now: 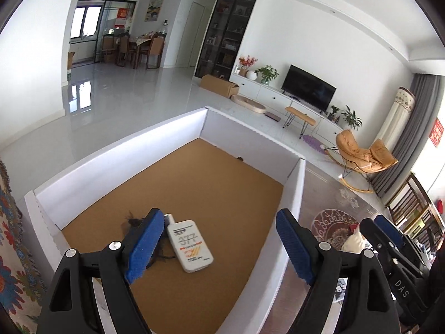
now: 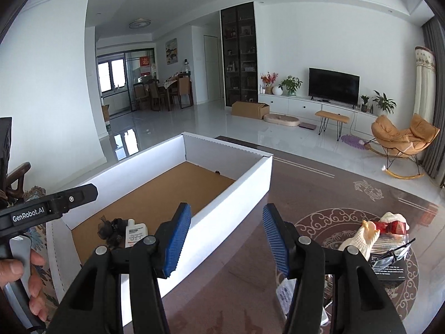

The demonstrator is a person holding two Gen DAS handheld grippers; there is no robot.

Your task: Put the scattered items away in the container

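Lying in the box (image 1: 178, 128), a white bottle (image 1: 190, 246) (both grippers empty).

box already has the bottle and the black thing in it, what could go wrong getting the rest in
1. The leftover items lie heaped together on the table; a claw closing on one may drag or knock its neighbours.
2. The box has tall white walls, so a low carry could hit the near wall.
3. The white bottle and black hair piece sit in the near corner; dropping there could pile things up.
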